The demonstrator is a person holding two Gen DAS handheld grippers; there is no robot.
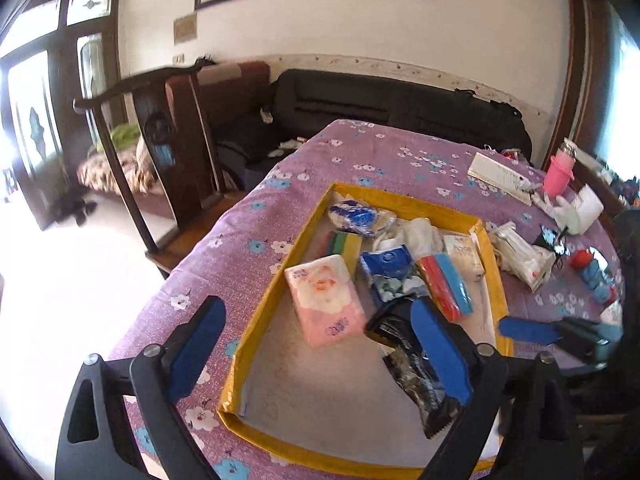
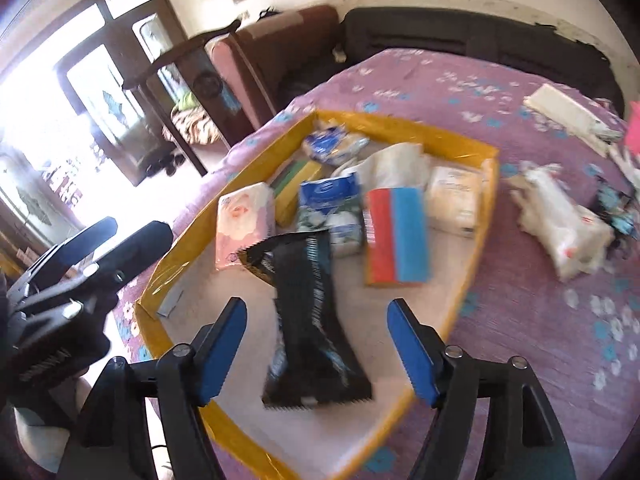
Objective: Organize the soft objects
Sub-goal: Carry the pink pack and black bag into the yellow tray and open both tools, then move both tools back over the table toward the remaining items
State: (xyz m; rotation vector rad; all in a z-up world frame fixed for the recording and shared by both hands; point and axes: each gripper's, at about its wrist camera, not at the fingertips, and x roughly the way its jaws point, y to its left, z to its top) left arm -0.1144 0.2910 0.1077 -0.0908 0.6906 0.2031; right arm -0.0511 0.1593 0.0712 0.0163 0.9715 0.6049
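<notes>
A shallow yellow-rimmed tray point(image 1: 276, 280) point(image 2: 472, 264) lies on the purple flowered tablecloth. In it lie a pink tissue pack point(image 1: 326, 300) point(image 2: 244, 220), a blue tissue pack point(image 1: 390, 276) point(image 2: 332, 204), a red-and-blue sponge pack point(image 1: 446, 286) point(image 2: 398, 236), a white pack point(image 1: 464, 254) point(image 2: 454, 194) and a long black foil pouch point(image 1: 416, 384) point(image 2: 310, 316). My left gripper point(image 1: 320, 356) is open above the tray's near left part. My right gripper point(image 2: 316, 348) is open, its jaws astride the black pouch without touching it. It also shows in the left wrist view point(image 1: 520, 328).
A white soft pack point(image 1: 520, 258) point(image 2: 564, 228) lies on the cloth right of the tray. A pink cup point(image 1: 560, 170), a white box point(image 1: 500, 174) and small red and blue items point(image 1: 596, 272) are at the far right. A dark wooden chair point(image 1: 168, 152) stands left of the table.
</notes>
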